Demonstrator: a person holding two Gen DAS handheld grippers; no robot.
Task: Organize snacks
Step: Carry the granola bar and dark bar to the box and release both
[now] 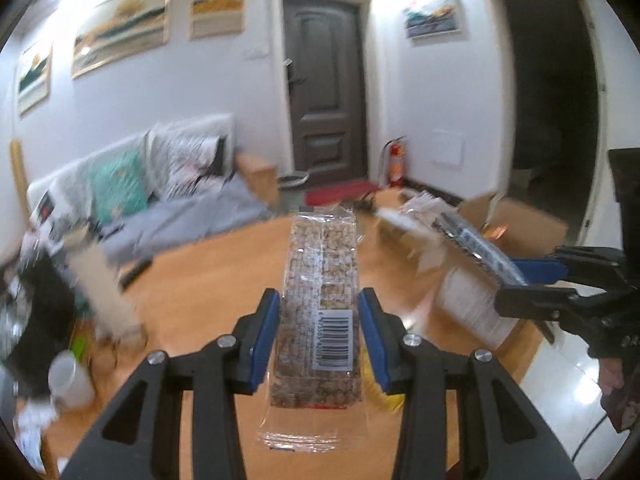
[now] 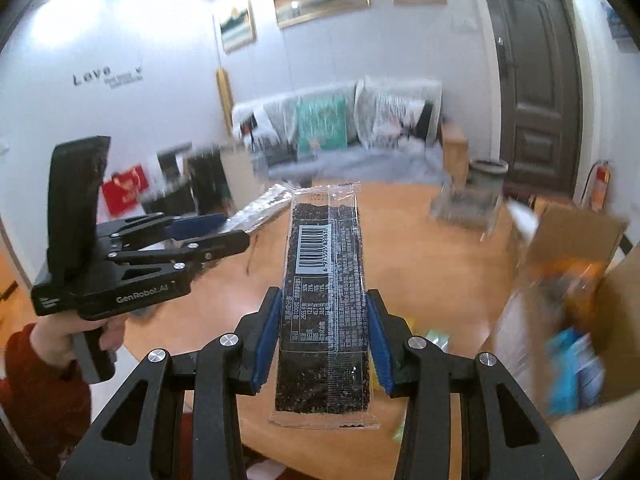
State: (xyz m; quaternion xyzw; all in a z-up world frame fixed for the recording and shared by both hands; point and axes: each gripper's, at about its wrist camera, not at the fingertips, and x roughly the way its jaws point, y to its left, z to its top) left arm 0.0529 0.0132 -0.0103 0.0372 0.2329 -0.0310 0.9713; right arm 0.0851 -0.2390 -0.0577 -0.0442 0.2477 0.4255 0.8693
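Wood-toned tabletop (image 1: 192, 280) fills the near ground under both grippers, with a sofa (image 1: 132, 184) and a dark door (image 1: 326, 92) at the far wall.

Between the blue pads of the left gripper (image 1: 319, 332) sits a pale grain bar (image 1: 320, 300) in a clear wrapper, pinched across its width at about mid-length, barcode facing up; both pads touch its long edges, so the jaws are clenched on it. It juts far forward past the fingertips, and the sealed tail hangs back toward the camera.

In the same way, the right gripper (image 2: 323, 336) clamps a dark seaweed-coloured bar (image 2: 325, 300) by its long edges, the barcode end pointing away. Both bars are lifted off the table.

Judging by looks, each bar is light and fairly stiff along its length but brittle inside, and the film is slick. A firm edge grip near the middle suits them, while hard squeezing would likely crumble the contents, and holding only the empty sealed end would let them droop or slip.

Farther out, a cardboard box (image 2: 580, 264) stands at the right with blurred packets (image 2: 576, 368) inside, probably where the snacks go. A clear container (image 2: 466, 204) rests at the table's far edge, and a white cup (image 1: 70, 376) lies low at the left
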